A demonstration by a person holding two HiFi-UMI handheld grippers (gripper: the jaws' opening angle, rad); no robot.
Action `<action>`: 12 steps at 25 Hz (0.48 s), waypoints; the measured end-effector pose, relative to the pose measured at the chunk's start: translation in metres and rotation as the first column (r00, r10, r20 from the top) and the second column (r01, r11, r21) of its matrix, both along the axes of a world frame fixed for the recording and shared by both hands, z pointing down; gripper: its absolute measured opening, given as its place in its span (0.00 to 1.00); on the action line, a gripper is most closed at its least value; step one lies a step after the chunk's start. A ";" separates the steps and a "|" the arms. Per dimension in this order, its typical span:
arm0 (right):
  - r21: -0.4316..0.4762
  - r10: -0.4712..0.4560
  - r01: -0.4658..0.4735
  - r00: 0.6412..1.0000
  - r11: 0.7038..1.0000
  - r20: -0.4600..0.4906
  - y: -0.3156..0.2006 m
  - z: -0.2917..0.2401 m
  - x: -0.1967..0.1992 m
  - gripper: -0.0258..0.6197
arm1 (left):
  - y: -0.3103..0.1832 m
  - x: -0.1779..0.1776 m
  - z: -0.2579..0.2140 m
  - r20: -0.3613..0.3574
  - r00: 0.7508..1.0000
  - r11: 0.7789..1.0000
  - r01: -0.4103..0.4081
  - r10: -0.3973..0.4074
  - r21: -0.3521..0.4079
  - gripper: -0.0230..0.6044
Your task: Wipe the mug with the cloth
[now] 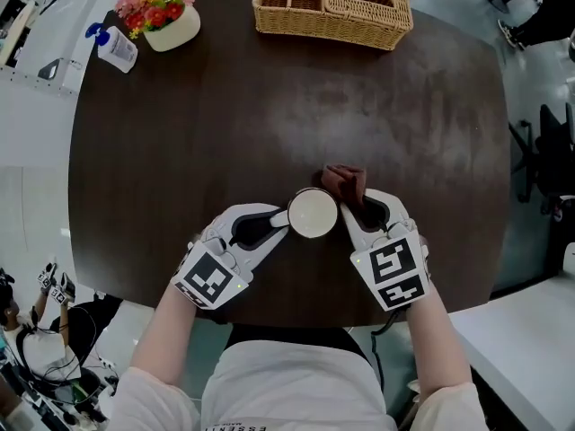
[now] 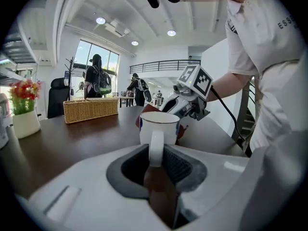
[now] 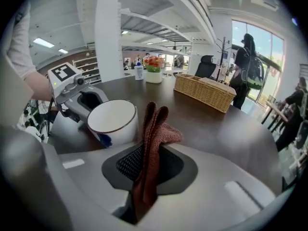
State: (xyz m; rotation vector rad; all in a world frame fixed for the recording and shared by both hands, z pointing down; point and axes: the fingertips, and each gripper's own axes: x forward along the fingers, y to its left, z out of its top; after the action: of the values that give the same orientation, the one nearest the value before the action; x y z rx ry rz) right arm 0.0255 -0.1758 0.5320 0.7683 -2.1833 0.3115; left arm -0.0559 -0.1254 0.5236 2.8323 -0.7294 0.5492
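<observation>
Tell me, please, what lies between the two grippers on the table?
The white mug stands between them in the head view: the left gripper is shut on its handle, the right gripper holds the cloth beside it.

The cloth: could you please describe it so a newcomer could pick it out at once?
On the dark table, near the person's edge, is a white mug. Just right of it, the cloth is pinched in the right hand-held gripper; it alone is soft, knitted and reddish-brown.

Office atrium: mezzanine railing, tall windows.
</observation>
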 end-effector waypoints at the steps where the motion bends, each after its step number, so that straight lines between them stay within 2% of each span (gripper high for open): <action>1: 0.004 -0.027 0.027 1.000 1.000 -0.012 0.003 0.001 -0.004 0.17 | 0.000 0.000 0.000 0.004 1.000 1.000 0.001 -0.001 0.003 0.15; 7: 0.048 -0.128 0.132 0.989 0.990 -0.073 0.024 0.002 -0.008 0.17 | 0.000 0.001 -0.001 0.021 1.000 1.000 -0.022 0.021 0.017 0.15; 12: 0.038 -0.135 0.138 0.988 0.990 -0.069 0.045 0.005 -0.008 0.17 | -0.001 -0.001 0.003 0.031 0.999 1.000 -0.016 0.015 0.025 0.15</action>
State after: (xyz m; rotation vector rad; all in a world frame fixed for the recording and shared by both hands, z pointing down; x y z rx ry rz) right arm 0.0173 -0.1305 0.5373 0.6398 -2.1731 0.1677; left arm -0.0574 -0.1262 0.5263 2.8615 -0.7251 0.5921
